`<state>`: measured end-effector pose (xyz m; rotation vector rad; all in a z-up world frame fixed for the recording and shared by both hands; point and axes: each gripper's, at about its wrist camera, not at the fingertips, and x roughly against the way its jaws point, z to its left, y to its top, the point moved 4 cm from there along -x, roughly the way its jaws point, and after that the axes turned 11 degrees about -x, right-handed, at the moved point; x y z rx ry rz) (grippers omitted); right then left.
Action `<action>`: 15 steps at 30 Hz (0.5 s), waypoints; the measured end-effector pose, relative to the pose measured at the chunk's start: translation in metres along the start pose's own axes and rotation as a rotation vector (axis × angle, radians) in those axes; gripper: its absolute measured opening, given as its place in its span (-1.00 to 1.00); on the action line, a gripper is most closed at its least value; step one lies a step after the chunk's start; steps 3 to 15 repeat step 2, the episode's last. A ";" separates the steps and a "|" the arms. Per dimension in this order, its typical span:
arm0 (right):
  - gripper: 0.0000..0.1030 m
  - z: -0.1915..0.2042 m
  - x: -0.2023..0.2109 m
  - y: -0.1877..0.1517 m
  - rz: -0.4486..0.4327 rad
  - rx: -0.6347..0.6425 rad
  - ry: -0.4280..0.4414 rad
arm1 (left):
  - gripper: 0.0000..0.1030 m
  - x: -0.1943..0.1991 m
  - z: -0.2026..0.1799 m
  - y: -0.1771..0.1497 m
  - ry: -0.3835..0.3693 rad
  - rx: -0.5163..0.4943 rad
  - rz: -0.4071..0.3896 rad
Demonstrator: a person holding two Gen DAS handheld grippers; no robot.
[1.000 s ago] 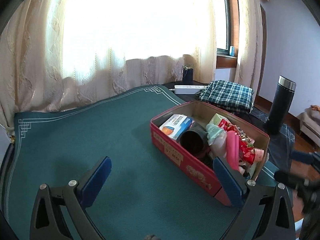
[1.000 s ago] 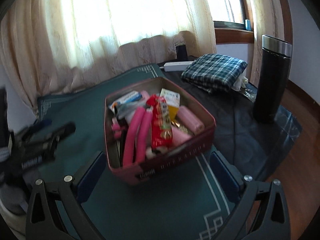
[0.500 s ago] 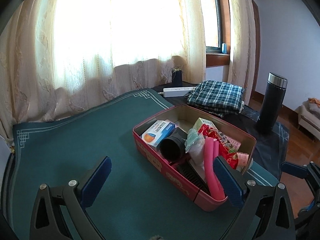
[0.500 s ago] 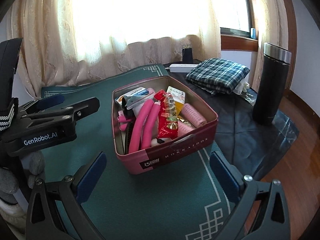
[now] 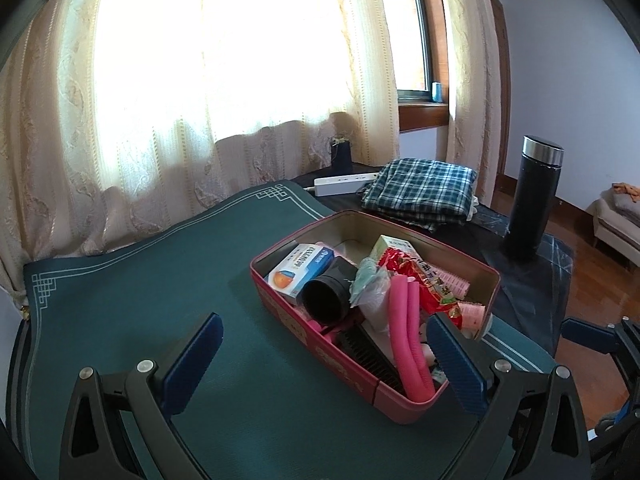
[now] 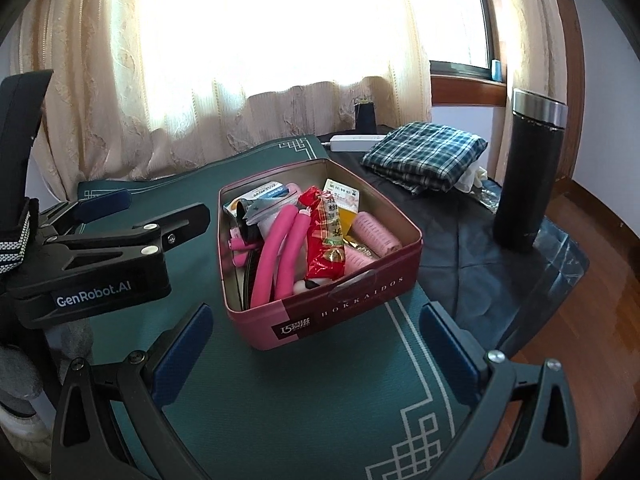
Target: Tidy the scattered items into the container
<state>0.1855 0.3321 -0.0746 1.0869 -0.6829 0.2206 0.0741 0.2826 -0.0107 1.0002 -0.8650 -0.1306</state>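
While both tools hang above the green mat (image 6: 320, 412), the left hand-held gripper (image 5: 324, 364) has its blue-padded fingers spread wide with nothing between them, and the right hand-held gripper (image 6: 316, 354) is equally wide and empty. In the right wrist view the left tool appears from the side at the left edge, its fingers pointing toward the tin.

On the mat, which covers the surface, stands the pink container (image 6: 352, 312), a rectangular tin with a dark band on its near wall. It is crowded: two pink foam rollers (image 6: 276, 252) lie lengthwise, a red snack packet (image 6: 326, 236) rests beside them, a pale pink hair curler (image 6: 376, 234) sits toward the right wall, and a white and blue box (image 5: 300, 268) leans in the far left corner. A black cylinder (image 5: 326, 298) lies beside that box, with a black comb (image 5: 368, 354) low along the near wall in the left wrist view.

Beyond the mat, on dark cloth, a folded plaid cloth (image 6: 426, 152) lies near a white power strip (image 6: 352, 142). A tall black flask (image 6: 528, 172) with a silver band stands upright, well apart from the tin. Cream curtains (image 5: 200, 100) hang behind.
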 end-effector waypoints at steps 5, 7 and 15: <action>1.00 -0.001 0.000 0.000 0.001 -0.003 -0.002 | 1.00 0.000 -0.001 0.000 -0.005 -0.006 0.000; 1.00 -0.001 0.000 0.000 0.001 -0.003 -0.002 | 1.00 0.000 -0.001 0.000 -0.005 -0.006 0.000; 1.00 -0.001 0.000 0.000 0.001 -0.003 -0.002 | 1.00 0.000 -0.001 0.000 -0.005 -0.006 0.000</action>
